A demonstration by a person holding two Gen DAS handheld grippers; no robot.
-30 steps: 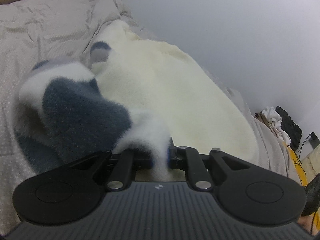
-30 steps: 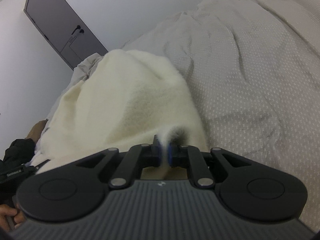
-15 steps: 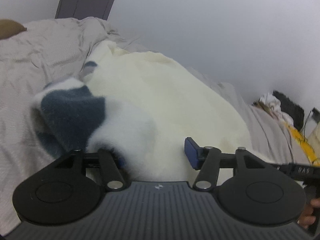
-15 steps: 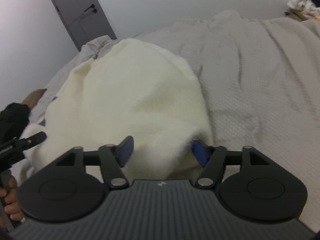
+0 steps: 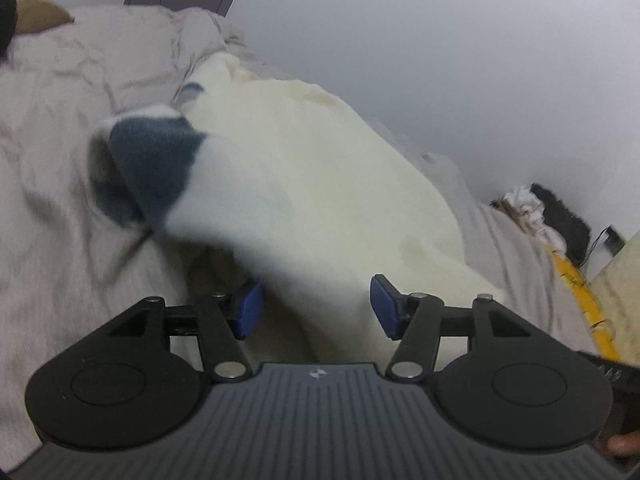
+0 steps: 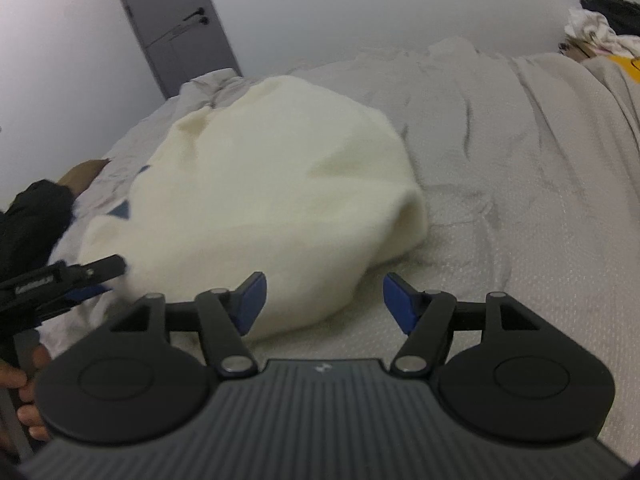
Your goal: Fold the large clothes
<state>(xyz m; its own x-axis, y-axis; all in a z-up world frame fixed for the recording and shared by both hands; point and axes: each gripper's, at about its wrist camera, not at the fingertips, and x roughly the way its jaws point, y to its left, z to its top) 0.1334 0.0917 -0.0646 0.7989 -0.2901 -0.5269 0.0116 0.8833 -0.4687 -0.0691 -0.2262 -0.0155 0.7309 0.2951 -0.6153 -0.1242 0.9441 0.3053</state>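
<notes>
A large cream fleece garment (image 5: 328,184) with dark blue and white patches (image 5: 156,160) lies folded over on the bed; it also shows in the right wrist view (image 6: 272,200). My left gripper (image 5: 316,308) is open, its blue pads either side of the garment's near edge, holding nothing. My right gripper (image 6: 324,300) is open and empty, just in front of the garment's near right corner. The left gripper (image 6: 76,280) shows at the left of the right wrist view.
The bed is covered by a wrinkled grey-beige quilt (image 6: 500,152). A grey door (image 6: 172,28) stands behind the bed. A pile of clothes and a yellow item (image 5: 560,248) lie to the right. A brown pillow (image 5: 36,20) sits at the far left.
Both grippers were shut on the garment's edge one second ago; both have opened and let it go. The garment has dropped flat on the bed and both grippers have drawn back slightly.
</notes>
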